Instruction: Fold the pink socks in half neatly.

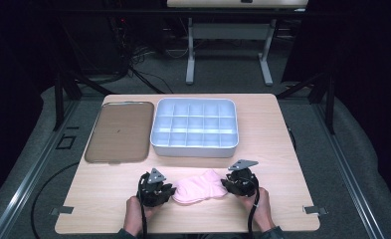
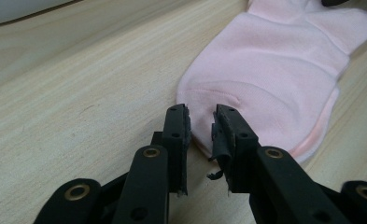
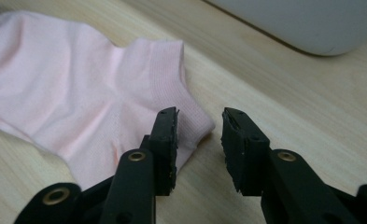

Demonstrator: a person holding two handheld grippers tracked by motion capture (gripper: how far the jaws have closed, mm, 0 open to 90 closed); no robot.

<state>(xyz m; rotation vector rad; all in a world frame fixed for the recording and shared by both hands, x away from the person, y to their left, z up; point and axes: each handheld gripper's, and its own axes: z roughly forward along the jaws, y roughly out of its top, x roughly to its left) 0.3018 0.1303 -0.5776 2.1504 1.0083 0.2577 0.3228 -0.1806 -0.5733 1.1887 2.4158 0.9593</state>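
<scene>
Flanking a pair of flat pale-pink ankle socks [image 1: 199,187] on a light wooden table [image 1: 103,191], two hand-held black grippers stand at opposite ends of the fabric. The left gripper [image 2: 201,122] has its jaws narrowly parted, the toe edge lying in the gap between the tips with no pinch made. The right gripper [image 3: 199,127] has its jaws spread wider, one tip over the ribbed cuff corner, the other on bare wood beyond it. A white compartmented plastic organiser tray [image 1: 194,128] and a brown flat lid [image 1: 120,131] sit well ahead of both. Closing from here, the right jaws may catch just one layer or slide off the corner, so the socks could separate or bunch when lifted.
</scene>
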